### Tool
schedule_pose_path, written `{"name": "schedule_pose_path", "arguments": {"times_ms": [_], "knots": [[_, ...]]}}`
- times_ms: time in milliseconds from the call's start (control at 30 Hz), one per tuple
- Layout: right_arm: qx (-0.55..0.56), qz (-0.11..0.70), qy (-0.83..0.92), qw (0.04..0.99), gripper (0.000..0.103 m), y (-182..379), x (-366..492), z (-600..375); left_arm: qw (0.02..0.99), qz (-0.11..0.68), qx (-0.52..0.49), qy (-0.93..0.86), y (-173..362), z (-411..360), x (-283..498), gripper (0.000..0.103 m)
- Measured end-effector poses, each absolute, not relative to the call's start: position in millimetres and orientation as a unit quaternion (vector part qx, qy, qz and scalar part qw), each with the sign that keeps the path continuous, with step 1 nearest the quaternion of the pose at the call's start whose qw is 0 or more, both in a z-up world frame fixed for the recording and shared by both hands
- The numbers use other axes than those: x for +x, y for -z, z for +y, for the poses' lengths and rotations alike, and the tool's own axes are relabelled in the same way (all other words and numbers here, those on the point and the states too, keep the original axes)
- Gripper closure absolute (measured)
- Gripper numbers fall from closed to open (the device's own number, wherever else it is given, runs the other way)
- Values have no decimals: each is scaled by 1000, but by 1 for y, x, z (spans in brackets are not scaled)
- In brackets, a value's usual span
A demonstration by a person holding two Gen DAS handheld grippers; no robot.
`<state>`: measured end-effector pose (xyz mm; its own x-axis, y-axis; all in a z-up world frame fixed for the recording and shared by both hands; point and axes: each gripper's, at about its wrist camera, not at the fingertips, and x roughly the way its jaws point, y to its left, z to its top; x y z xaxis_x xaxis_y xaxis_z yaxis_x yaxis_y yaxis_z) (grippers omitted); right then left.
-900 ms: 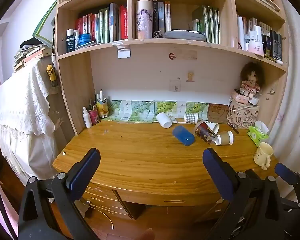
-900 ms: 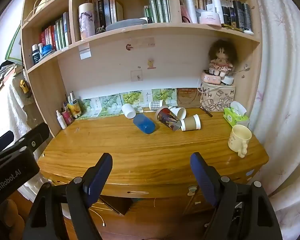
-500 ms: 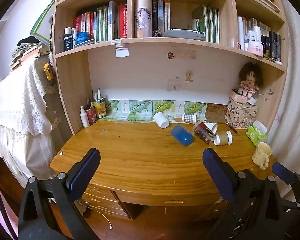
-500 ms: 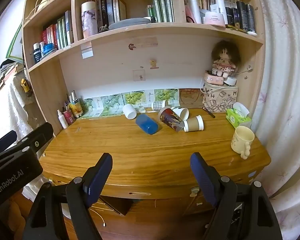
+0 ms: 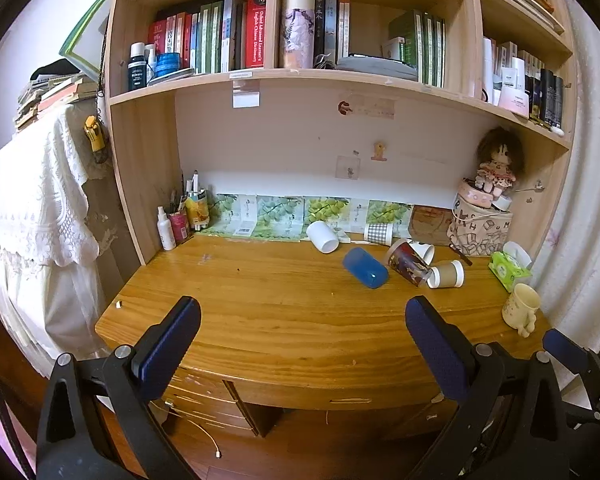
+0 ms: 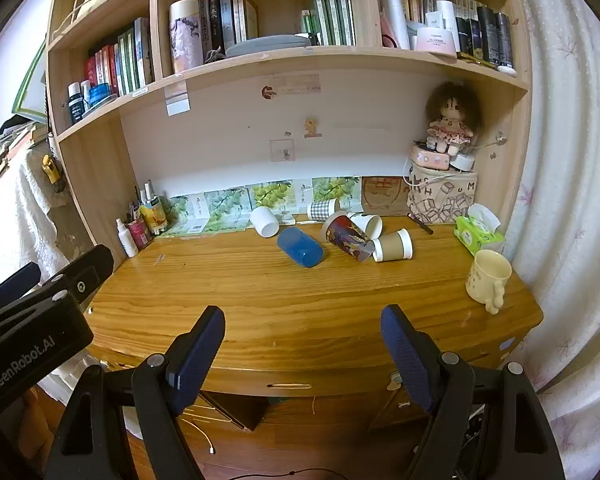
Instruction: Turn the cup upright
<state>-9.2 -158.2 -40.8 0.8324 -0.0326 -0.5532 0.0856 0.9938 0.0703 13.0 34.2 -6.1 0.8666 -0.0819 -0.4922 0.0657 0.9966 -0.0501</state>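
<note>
Several cups lie on their sides at the back of the wooden desk (image 5: 284, 320): a blue cup (image 5: 365, 268) (image 6: 300, 252), a white cup (image 5: 322, 236) (image 6: 264, 221), a dark patterned cup (image 5: 406, 267) (image 6: 347, 236), a brown paper cup (image 5: 445, 274) (image 6: 393, 245), a white paper cup (image 6: 367, 225) and a checked cup (image 5: 378, 234) (image 6: 323, 209). My left gripper (image 5: 300, 322) and right gripper (image 6: 303, 330) are both open and empty, held off the desk's front edge, far from the cups.
A cream mug (image 5: 521, 309) (image 6: 489, 280) stands upright at the desk's right end. A green tissue pack (image 6: 478, 233), a patterned box with a doll (image 6: 444, 192) and bottles at the left (image 6: 140, 228) line the back. Shelves hang above; a curtain hangs on the right.
Both grippers have drifted slightly, so the desk and cups sit a little differently in view. The jaws stay open and the cups have not moved.
</note>
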Motion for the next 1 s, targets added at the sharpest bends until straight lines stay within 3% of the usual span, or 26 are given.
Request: {"name": "schedule_pose_path", "arguments": {"times_ms": [1000], "knots": [[89,326,65,939,22,58,-9,-127,937,337,-37,88,36,73,56,1]]}}
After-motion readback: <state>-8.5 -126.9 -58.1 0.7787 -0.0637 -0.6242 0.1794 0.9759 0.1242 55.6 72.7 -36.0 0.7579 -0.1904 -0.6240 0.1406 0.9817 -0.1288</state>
